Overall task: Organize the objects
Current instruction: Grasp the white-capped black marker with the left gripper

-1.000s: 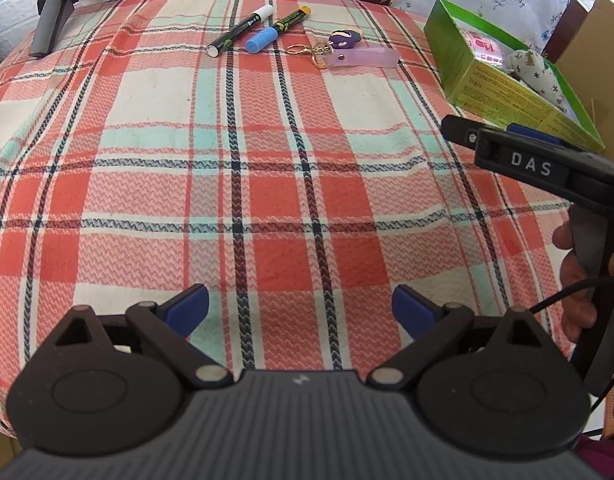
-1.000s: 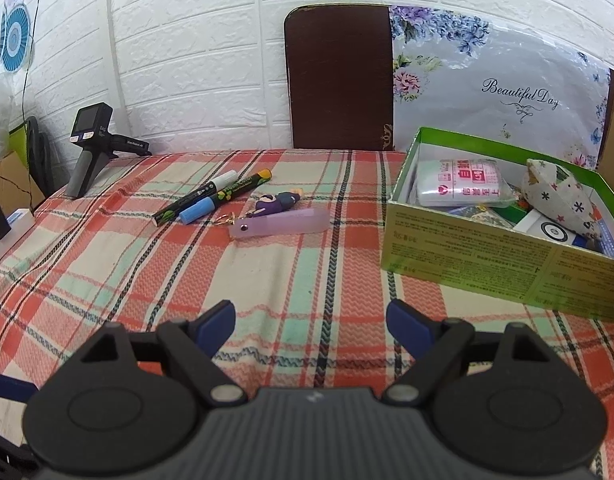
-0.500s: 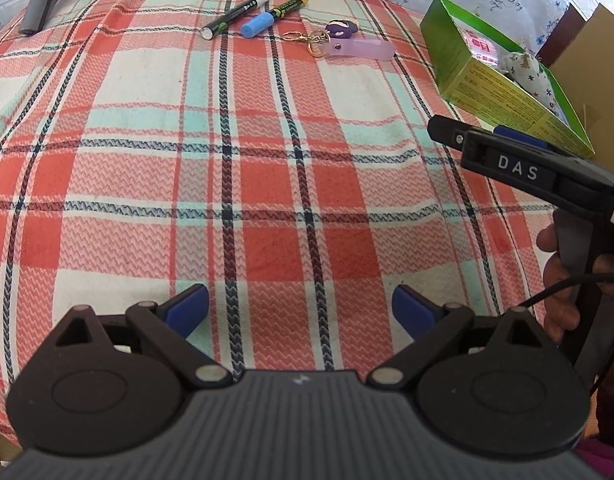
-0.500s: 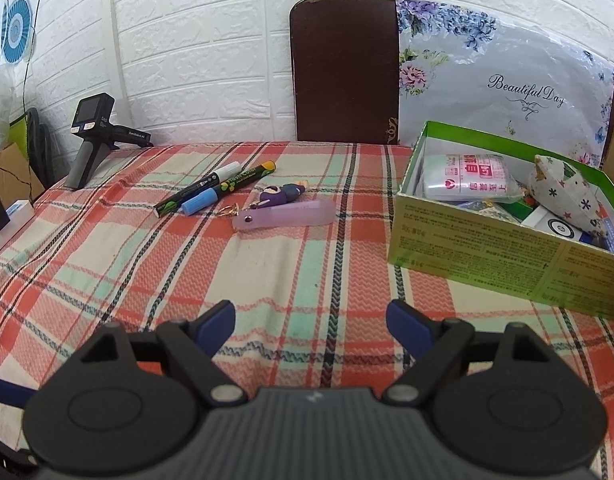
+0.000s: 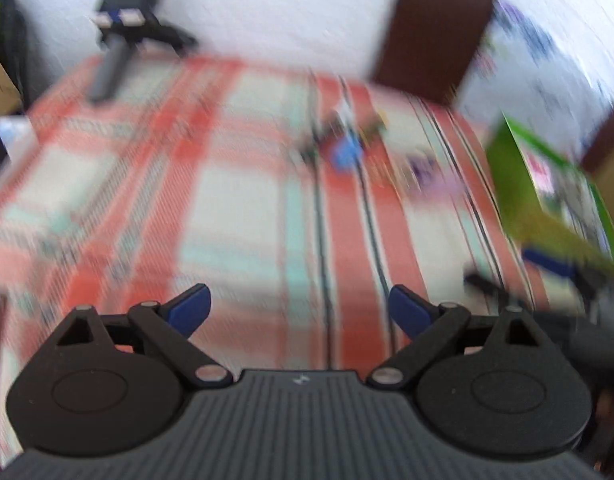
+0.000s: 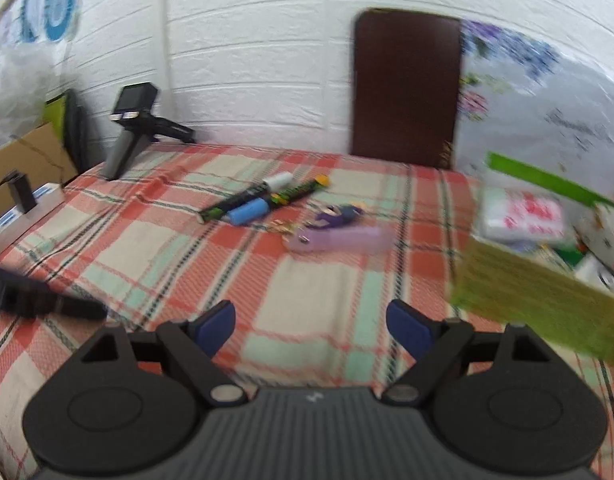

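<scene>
Two markers (image 6: 263, 194), a blue cap (image 6: 247, 211), a purple keychain figure (image 6: 339, 216) and a pale purple case (image 6: 339, 239) lie in a cluster on the plaid cloth, ahead of my right gripper (image 6: 311, 326), which is open and empty. A green box (image 6: 539, 288) with packets inside stands at the right. My left gripper (image 5: 299, 312) is open and empty; its view is blurred, with the cluster (image 5: 347, 152) far ahead and the green box (image 5: 519, 184) at right.
A grey handheld device (image 6: 133, 132) stands at the back left of the cloth. A dark brown chair back (image 6: 405, 88) and a floral bag (image 6: 547, 112) are behind the table. The left gripper's tip (image 6: 47, 304) enters the right wrist view at left.
Both grippers have moved forward and tilted up; the left view now shows the wall and is motion-blurred. The objects lie where they were. Both stay open.
</scene>
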`<state>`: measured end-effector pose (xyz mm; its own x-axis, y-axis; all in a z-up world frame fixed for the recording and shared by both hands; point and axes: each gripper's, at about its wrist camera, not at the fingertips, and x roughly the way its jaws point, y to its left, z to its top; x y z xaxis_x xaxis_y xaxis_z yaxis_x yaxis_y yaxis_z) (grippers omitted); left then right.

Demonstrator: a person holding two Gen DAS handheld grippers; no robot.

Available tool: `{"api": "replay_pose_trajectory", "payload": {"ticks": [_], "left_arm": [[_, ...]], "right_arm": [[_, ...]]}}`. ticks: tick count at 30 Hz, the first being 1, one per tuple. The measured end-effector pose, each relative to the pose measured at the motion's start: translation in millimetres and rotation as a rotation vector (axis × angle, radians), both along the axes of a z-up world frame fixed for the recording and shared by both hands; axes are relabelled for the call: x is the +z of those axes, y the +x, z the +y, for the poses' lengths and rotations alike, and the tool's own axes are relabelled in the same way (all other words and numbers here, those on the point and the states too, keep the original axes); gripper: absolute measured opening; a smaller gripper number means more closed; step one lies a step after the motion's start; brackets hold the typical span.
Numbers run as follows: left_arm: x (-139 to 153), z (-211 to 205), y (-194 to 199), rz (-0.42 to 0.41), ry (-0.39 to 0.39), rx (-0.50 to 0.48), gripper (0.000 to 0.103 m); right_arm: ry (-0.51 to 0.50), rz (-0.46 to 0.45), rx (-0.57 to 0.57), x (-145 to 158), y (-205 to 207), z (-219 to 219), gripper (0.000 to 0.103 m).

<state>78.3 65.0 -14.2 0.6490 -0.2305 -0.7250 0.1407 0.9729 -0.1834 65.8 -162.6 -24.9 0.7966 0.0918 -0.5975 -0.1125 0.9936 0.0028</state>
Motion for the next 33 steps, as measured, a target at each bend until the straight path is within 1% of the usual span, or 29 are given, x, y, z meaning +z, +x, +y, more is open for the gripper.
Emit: {"api": "replay_pose_trajectory", "payload": {"ticks": [2,3,4,5,6,7,8,10,11,12,13,15,16,17,18,19,20,21,22,23,24,25,27,29,31,32,33], "left_arm": [[14.8,4.7,22.3,-0.078,0.007,0.030,0.096],[19.1,5.2,36.2,-0.108,0.008,0.026,0.096],[21.6,3.9,49.6,-0.130,0.007,0.019,0.095],[22.4,1.5,64.5,-0.151,0.008,0.005,0.088],[21.3,-1.5,79.4,-0.170,0.009,-0.028,0.084],[18.1,-4.9,94.4,-0.178,0.016,-0.073,0.077],[13.0,-9.0,107.9,-0.170,0.019,-0.117,0.074],[1.1,-17.2,128.0,-0.136,0.001,-0.207,0.072],[-4.9,-21.9,132.7,-0.125,0.010,-0.237,0.069],[-10.4,-26.6,135.5,-0.128,0.034,-0.262,0.068],[-16.0,-31.3,135.9,-0.140,0.068,-0.282,0.067],[-28.3,-40.3,137.8,-0.155,0.134,-0.308,0.059],[-34.3,-44.0,140.4,-0.145,0.154,-0.314,0.045],[-40.4,-45.0,145.8,-0.117,0.163,-0.308,0.031],[-45.4,-44.2,148.3,-0.096,0.157,-0.292,0.028],[-45.5,-42.5,146.3,-0.119,0.142,-0.279,0.025],[-45.6,-41.6,145.2,-0.111,0.117,-0.284,0.019],[-45.2,-41.2,142.3,-0.099,0.086,-0.283,0.018],[-44.2,-42.7,136.9,-0.086,0.061,-0.280,0.019],[-42.5,-47.1,128.0,-0.083,0.054,-0.282,0.023],[-40.9,-50.7,117.3,-0.088,0.065,-0.289,0.025],[-39.5,-53.2,104.8,-0.094,0.073,-0.302,0.028],[-36.9,-50.5,81.7,-0.088,0.081,-0.305,0.033],[-34.7,-34.2,61.0,-0.062,0.040,-0.336,0.052],[-32.0,-12.8,40.9,-0.059,0.039,-0.329,0.053],[-30.4,0.5,33.5,-0.057,0.035,-0.311,0.053],[-29.2,14.2,30.7,-0.041,0.013,-0.282,0.053]], "right_arm": [[-0.024,-0.021,0.058,0.7,16.6,10.8,0.085],[-0.032,-0.026,0.076,1.1,27.2,15.9,0.084],[-0.027,-0.028,0.091,2.0,38.7,19.3,0.081],[-0.013,-0.031,0.107,3.5,52.0,22.7,0.079],[-0.002,-0.033,0.122,5.0,66.0,24.5,0.073],[0.001,-0.036,0.132,5.8,79.7,26.5,0.065],[-0.001,-0.038,0.139,5.9,94.1,27.9,0.062],[0.012,-0.025,0.131,4.7,125.8,24.3,0.048],[0.042,-0.008,0.123,3.9,142.1,19.0,0.044],[0.082,0.016,0.108,2.3,158.3,11.9,0.038],[0.128,0.044,0.087,0.7,174.2,3.5,0.034],[0.244,0.100,0.068,-5.8,200.3,-9.8,0.029],[0.292,0.130,0.076,-9.5,211.3,-12.7,0.029],[0.333,0.159,0.079,-14.7,221.1,-12.9,0.029],[0.364,0.189,0.076,-21.5,227.2,-10.5,0.029],[0.393,0.222,0.084,-28.1,234.3,-7.9,0.029],[0.423,0.258,0.098,-35.3,238.6,-0.9,0.029],[0.444,0.266,0.112,-40.4,240.1,6.2,0.029],[0.439,0.267,0.122,-42.7,240.6,13.4,0.029],[0.420,0.264,0.135,-42.5,239.0,22.5,0.028],[0.394,0.258,0.152,-41.7,235.2,32.0,0.027],[0.375,0.254,0.179,-41.1,230.5,40.1,0.023],[0.339,0.264,0.249,-38.9,213.9,53.8,0.022],[0.296,0.261,0.286,-37.4,192.4,59.8,0.024],[0.266,0.234,0.313,-31.9,167.6,56.7,0.027],[0.260,0.205,0.307,-27.3,153.8,51.2,0.029],[0.262,0.179,0.298,-23.9,139.6,45.4,0.034]]}}
